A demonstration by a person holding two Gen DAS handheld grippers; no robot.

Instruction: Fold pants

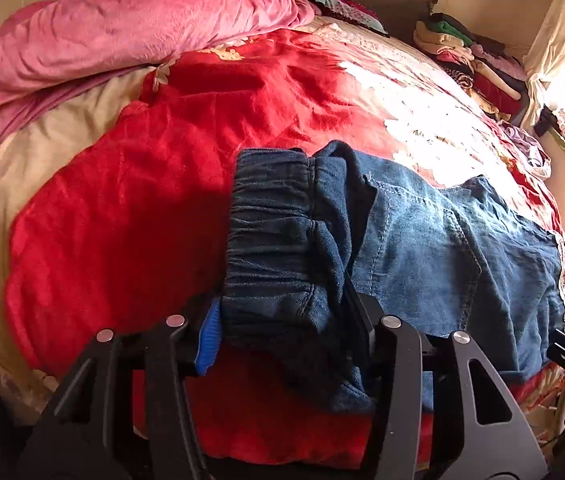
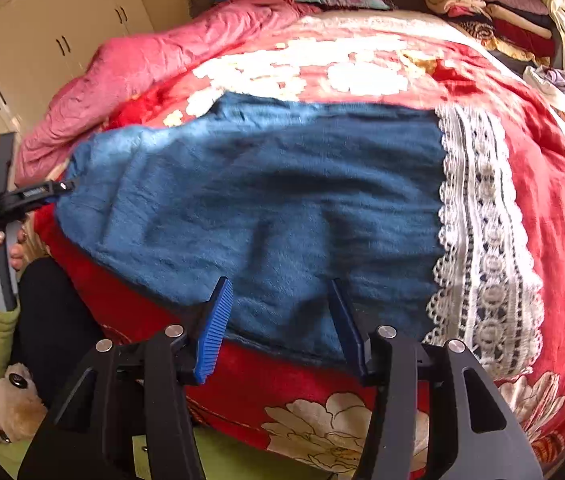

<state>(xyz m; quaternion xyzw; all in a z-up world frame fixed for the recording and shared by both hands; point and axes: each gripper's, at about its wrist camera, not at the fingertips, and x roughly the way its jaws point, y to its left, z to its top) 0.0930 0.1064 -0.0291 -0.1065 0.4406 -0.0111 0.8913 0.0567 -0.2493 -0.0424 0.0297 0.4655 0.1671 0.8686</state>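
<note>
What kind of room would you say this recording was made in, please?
Most likely a home bedroom: a bed with a red floral blanket, a pink quilt, a pile of folded clothes and cream wardrobe doors.

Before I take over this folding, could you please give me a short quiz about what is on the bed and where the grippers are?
1. True or false: the right gripper is shut on the lace trim.
2. What lies between the fingers of the left gripper? A) the elastic waistband of the pants; B) the pink quilt; C) the stack of folded clothes.
3. Fill in: the pants lie on a ___ blanket with white flowers.

Key:
1. False. Its fingers stand apart, at the near edge of the pants.
2. A.
3. Red.
</note>
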